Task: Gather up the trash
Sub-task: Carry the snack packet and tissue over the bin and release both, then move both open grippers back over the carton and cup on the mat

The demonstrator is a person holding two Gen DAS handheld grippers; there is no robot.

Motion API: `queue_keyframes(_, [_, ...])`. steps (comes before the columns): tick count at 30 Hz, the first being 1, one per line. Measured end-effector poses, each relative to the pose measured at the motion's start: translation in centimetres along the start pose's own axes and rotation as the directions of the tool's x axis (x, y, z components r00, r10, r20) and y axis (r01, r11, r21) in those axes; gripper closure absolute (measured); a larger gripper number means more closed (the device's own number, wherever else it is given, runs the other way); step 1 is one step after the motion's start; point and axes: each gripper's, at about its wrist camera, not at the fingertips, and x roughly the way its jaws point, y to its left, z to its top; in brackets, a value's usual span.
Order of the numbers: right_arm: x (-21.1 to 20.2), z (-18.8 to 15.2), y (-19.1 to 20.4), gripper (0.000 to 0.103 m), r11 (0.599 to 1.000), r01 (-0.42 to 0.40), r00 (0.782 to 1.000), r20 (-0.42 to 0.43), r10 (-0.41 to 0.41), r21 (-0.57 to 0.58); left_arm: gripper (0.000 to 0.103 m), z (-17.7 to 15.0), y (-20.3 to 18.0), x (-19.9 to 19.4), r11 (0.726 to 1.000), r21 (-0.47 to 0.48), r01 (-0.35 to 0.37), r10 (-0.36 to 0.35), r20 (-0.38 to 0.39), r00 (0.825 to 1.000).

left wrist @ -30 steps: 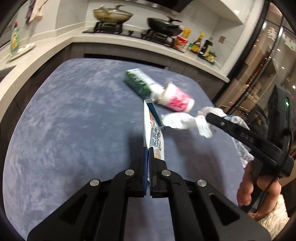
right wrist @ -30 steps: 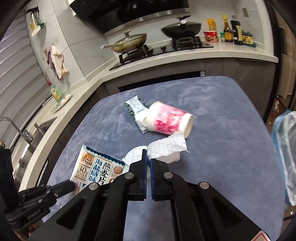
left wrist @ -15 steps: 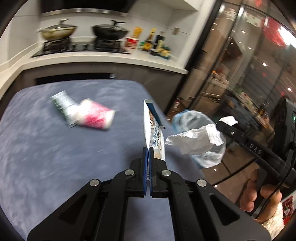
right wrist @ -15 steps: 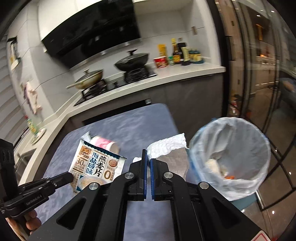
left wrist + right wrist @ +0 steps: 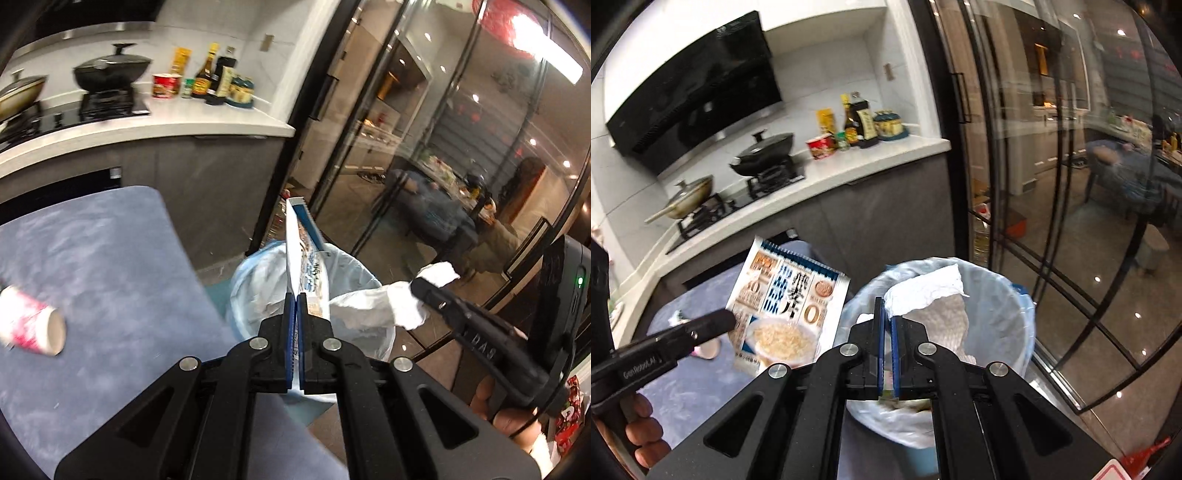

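1. The left claw (image 5: 294, 295) is clamped on the bottom edge of a flat food packet (image 5: 308, 258). The packet stands up from the jaws and hangs over the near rim of the bin (image 5: 243, 273).
2. The right claw (image 5: 886, 310) is pinched tight on a crumpled white paper (image 5: 925, 291), which is also above the mouth of the bin, a little further in than the packet.
3. So both carried pieces are off the tabletop (image 5: 92, 258) and at the drop point. Neither has been let go; I would call this part of the job carried but not delivered.
4. The bin, lined with a pale bag, stands on the floor just off the corner of the tabletop. It already has some pale scraps at the bottom, so some collecting looks done, though what those scraps are I cannot tell.
5. Still left on the tabletop: a pink-and-white cup (image 5: 31, 328) lying on its side near the left edge of the left view. A small scrap seems to lie beside it in the right view, too blurred and hidden to name.
6. What remains, as I judge it: release both pieces into the bin, then return for the cup and anything near it.
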Motion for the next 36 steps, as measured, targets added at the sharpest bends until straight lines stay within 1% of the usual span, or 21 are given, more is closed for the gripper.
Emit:
queue_keyframes(5, [2.4,-0.5,-2.6,0.099,0.999,0.032,0.999,-0.044,-0.031,0.03,0.102,0.5,-1.5,4.7,0.999,0.04,-0.009,0.011,-0.051,0.999])
queue_keyframes(9, [3.8,-0.8,-3.6,0.097,0.998,0.051,0.996,-0.068,-0.049,0.039,0.102,0.1,-1.9,8.2,0.999,0.049,-0.003,0.009,-0.112,0.994])
queue_keyframes(12, [4.3,-1.1,-4.3,0.089,0.997,0.065,0.995,-0.073,-0.062,0.047,0.098,-0.3,-2.0,9.2,0.998,0.057,-0.013,0.02,-0.118,0.993])
queue_keyframes(13, [4.4,-1.1,-4.3,0.084,0.996,0.071,0.995,-0.072,-0.067,0.049,0.091,-0.4,-2.0,9.5,0.997,0.064,-0.039,0.046,-0.117,0.992])
queue_keyframes(14, [4.4,-1.2,-4.5,0.081,0.996,0.074,0.995,-0.07,-0.071,0.052,0.084,-0.5,-2.0,9.6,0.997,0.069,-0.046,0.054,-0.117,0.992])
queue_keyframes(16, [4.2,-1.3,-4.6,0.077,0.995,0.08,0.995,-0.064,-0.076,0.057,0.061,-0.6,-1.8,9.6,0.996,0.067,-0.061,0.068,-0.111,0.991])
queue_keyframes(17, [4.1,-1.3,-4.7,0.076,0.995,0.08,0.995,-0.061,-0.077,0.06,0.059,-0.7,-1.6,9.4,0.996,0.064,-0.069,0.075,-0.096,0.993])
queue_keyframes(19, [3.9,-1.3,-4.6,0.073,0.995,0.079,0.996,-0.057,-0.075,0.065,0.058,-0.6,-1.3,9.1,0.995,0.062,-0.072,0.078,-0.094,0.993])
queue_keyframes(31, [3.5,-1.6,-2.6,0.072,0.998,0.054,0.997,-0.055,-0.051,0.045,0.058,-0.6,0.1,7.4,0.994,0.041,-0.105,0.108,-0.078,0.991])
queue_keyframes(36, [3.3,-1.8,-1.0,0.072,0.999,0.033,0.998,-0.058,-0.032,0.024,0.058,-1.0,1.0,5.9,0.99,0.032,-0.14,0.142,-0.068,0.988])
